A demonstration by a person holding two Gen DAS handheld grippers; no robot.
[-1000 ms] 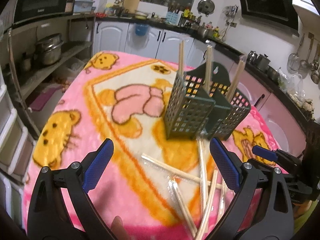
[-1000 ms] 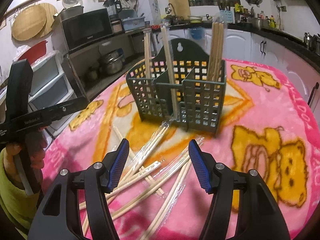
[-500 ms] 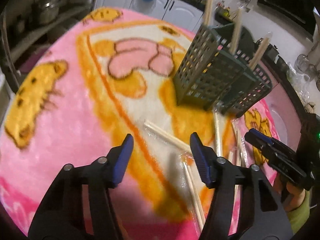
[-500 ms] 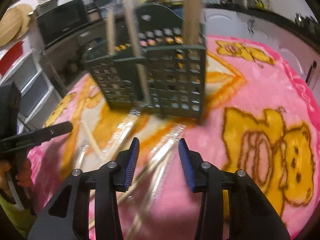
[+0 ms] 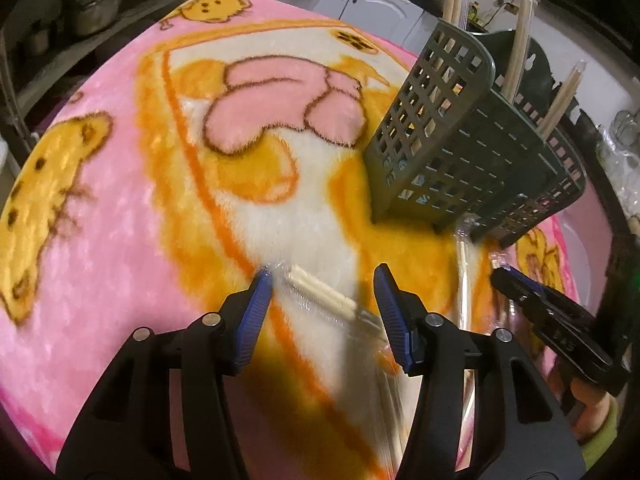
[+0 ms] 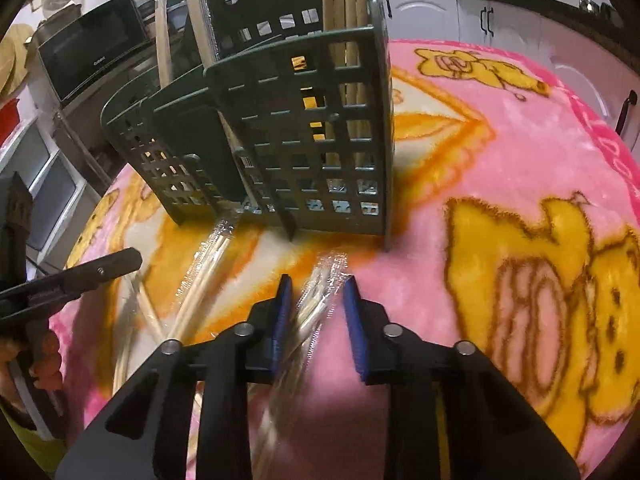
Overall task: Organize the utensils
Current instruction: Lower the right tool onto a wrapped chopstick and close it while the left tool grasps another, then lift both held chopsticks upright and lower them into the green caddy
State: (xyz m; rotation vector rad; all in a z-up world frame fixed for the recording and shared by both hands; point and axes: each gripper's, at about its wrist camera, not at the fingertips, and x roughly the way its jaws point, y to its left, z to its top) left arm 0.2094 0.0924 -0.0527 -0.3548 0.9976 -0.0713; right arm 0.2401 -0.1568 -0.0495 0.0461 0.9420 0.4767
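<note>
- Fingers of the left gripper are closing but not yet pressing: one wrapped pair of chopsticks lies between them on the blanket-covered tabletop, its near end close to the right finger, its far end just short of the left fingertip.
- Fingers of the right gripper are closing too, with a narrower gap; a second wrapped pair sits between the blue pads, nearer the left one, and I cannot tell whether that pad touches the film yet.
- Handling, as I judge it: light, stiff wooden sticks in thin clear film, so the wrapper is slippery and crinkly while the wood gives nothing. A grip across both sticks, near the middle or a little towards one end, should stop them pivoting; the plush blanket may let the fingertips sink under them.
- Left pair's long axis runs slantwise across the finger gap, from near right to far left.
- Right pair's long axis runs almost along the fingers, pointing ahead towards the green slotted holder, which stands just beyond the fingertips with sticks already upright in its compartments.
- More wrapped pairs lie loose to the left of the right gripper's fingers.
</note>
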